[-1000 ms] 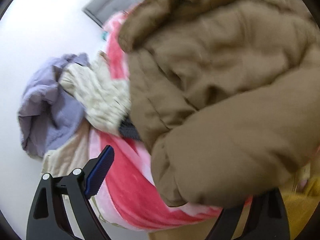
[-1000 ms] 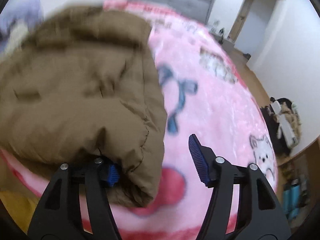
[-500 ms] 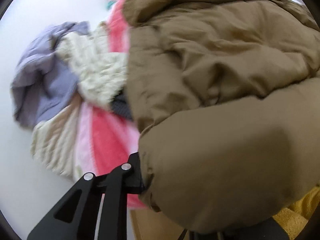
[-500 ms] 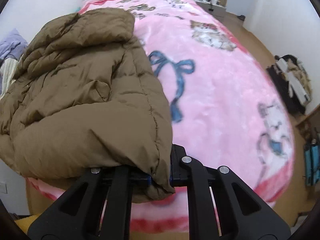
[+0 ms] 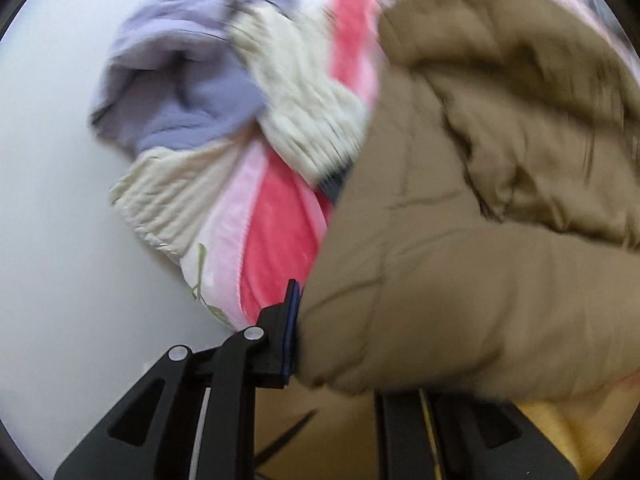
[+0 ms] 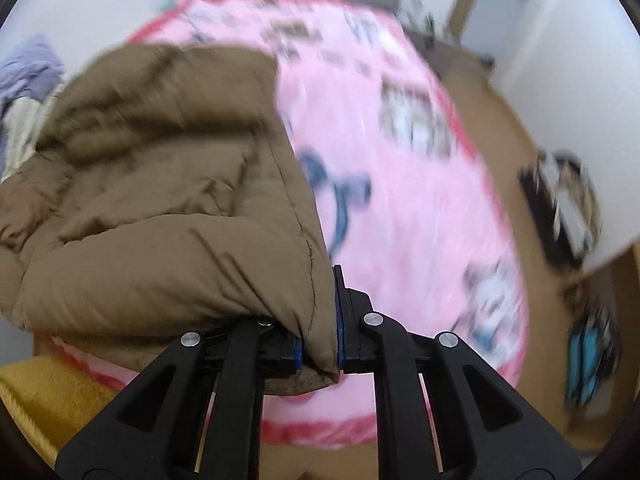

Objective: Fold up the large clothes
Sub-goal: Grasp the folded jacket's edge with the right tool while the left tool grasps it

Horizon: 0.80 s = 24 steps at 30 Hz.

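Since a second ago both grippers have closed on the jacket at the bed's near edge, right gripper and left gripper each pinching a corner, so folding can likely begin.

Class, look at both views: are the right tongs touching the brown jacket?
Touching. The right wrist view shows the right tongs pinching the brown jacket's edge between both pads.

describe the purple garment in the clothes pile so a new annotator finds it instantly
Start at the bed with the pink cartoon blanket and the brown puffer jacket on it. Along the bed's wall-side edge, past the jacket, is a small clothes heap. The lavender garment is its outermost, crumpled piece against the white wall, the only purple item beside a cream ribbed knit.
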Tool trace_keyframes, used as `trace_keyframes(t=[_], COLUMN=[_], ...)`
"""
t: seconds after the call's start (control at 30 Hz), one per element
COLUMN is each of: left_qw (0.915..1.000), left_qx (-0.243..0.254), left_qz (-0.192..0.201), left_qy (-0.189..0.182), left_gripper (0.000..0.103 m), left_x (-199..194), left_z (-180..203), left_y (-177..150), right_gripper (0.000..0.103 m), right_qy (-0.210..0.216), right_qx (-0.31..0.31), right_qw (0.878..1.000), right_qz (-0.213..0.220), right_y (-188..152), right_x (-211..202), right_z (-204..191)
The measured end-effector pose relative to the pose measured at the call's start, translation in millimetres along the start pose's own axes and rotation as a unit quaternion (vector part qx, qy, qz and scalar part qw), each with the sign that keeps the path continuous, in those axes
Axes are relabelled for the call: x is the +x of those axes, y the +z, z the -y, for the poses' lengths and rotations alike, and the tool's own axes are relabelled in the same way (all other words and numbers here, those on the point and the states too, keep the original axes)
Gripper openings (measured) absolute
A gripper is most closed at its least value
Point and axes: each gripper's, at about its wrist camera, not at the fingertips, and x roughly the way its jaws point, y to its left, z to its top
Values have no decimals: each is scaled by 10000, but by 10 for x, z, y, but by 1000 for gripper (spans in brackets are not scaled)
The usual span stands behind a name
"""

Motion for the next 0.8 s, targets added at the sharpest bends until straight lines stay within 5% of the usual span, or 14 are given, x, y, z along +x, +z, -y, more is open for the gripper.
trace_keyframes(t=[0.17, 0.4, 0.63, 0.8], left_qw=[9975, 9936, 9905, 9872], left_qx=[-597, -753, -271, -453], left_qz=[257, 549, 1224, 1481], left_qy=[-287, -640, -573, -393], left_gripper=[15, 15, 15, 15], left_x=[-206, -142, -68, -14], left_z=[-284, -434, -209, -21], left_y=[491, 1526, 2497, 3035], right_gripper=[10, 11, 11, 11], right_qy=[-149, -417, -537, -523], right_qx=[188, 50, -1, 290], right_qw=[9993, 9976, 9952, 9939], right_qz=[282, 546, 819, 924], right_y=[633, 1479, 2200, 2633], right_x=[-220, -186, 131, 571], right_z=[23, -126, -173, -123])
